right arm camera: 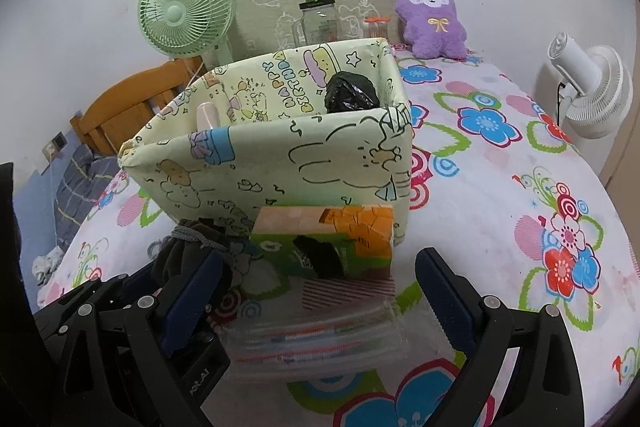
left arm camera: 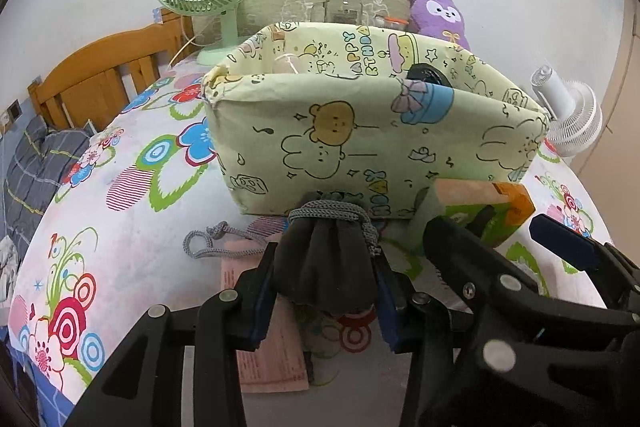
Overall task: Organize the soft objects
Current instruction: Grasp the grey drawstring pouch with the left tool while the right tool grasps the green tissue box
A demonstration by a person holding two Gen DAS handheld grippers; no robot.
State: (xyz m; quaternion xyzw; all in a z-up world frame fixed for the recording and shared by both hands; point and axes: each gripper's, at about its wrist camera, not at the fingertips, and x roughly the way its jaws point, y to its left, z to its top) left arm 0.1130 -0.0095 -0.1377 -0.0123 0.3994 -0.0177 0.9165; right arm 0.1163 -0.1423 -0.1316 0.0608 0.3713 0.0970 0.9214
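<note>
Clearly, dark grey drawstring pouch [left arm camera: 326, 259], cinched, cord-wrapped.

We count two fans: one green desk fan [right arm camera: 185, 15] and one white fan [right arm camera: 592, 83]. We see one cartoon-print fabric bin [left arm camera: 376, 143], one grey drawstring pouch [left arm camera: 326, 259], one tissue pack [right arm camera: 324, 243], one purple plush toy [right arm camera: 434, 17], one glass jar [right arm camera: 320, 21] and two grippers: left [left arm camera: 324, 291], right [right arm camera: 316, 303].
</note>
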